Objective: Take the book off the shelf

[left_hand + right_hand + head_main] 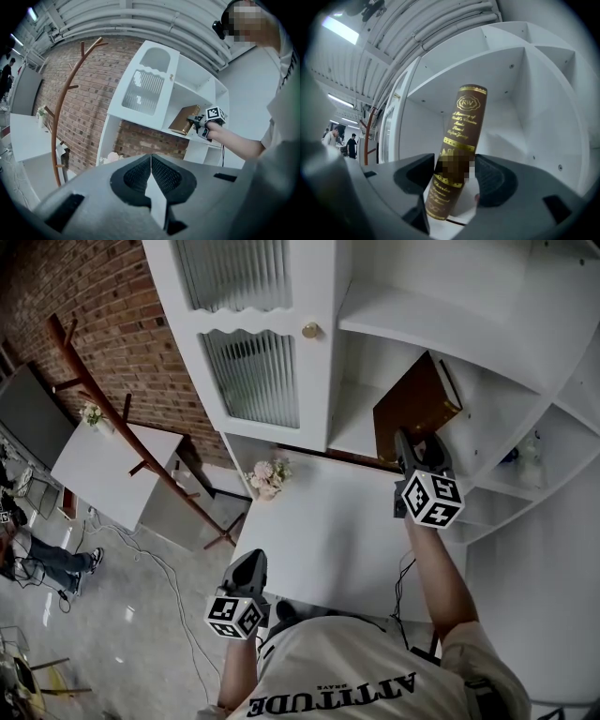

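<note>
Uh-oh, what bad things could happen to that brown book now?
The book sits tilted between the right gripper's fingers, which seem to hold it only low on its spine. It might twist loose and drop onto the white table below. Its top leans toward the shelf's side wall and could bump it when pulled out.

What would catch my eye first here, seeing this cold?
A brown book with gold lettering, tilted in an open white shelf compartment, clamped by the right gripper. The left gripper hangs shut and empty by the white table's near corner.
</note>
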A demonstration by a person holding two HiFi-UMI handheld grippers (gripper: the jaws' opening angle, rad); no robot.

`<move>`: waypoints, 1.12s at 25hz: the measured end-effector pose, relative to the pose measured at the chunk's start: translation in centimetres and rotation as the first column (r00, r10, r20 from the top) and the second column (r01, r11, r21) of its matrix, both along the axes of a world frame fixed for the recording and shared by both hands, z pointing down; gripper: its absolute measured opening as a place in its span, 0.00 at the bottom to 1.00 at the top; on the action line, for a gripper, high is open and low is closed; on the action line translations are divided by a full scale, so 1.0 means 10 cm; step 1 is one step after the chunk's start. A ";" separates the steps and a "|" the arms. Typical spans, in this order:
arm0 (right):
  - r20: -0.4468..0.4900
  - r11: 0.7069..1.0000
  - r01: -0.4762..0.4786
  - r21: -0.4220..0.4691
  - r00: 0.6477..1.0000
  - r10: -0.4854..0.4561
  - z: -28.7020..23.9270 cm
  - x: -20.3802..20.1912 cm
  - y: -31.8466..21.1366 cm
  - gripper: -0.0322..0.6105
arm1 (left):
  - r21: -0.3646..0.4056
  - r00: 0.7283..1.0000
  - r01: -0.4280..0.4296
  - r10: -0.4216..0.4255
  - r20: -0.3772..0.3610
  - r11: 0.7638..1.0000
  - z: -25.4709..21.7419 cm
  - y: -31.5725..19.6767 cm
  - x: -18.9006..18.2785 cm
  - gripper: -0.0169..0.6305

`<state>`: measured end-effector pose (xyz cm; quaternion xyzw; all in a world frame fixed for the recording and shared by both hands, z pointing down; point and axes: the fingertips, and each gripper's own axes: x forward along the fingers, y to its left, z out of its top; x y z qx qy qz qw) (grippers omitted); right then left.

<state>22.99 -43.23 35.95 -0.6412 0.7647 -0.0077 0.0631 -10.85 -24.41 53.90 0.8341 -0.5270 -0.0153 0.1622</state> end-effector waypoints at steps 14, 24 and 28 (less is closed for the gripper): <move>0.237 0.996 0.038 0.082 0.970 -0.057 -0.12 0.23 0.07 0.40 | 0.000 1.000 0.000 0.000 -0.007 1.000 0.02 0.05 0.07 0.07; 0.190 0.976 0.116 0.185 0.970 -0.151 -0.27 0.35 0.43 0.39 | 0.003 1.000 -0.005 0.005 0.001 1.000 0.00 0.17 0.25 0.07; 0.105 0.968 0.131 0.216 0.982 -0.156 -0.33 0.39 0.62 0.38 | 0.000 1.000 -0.010 0.010 0.007 1.000 0.03 0.22 0.34 0.07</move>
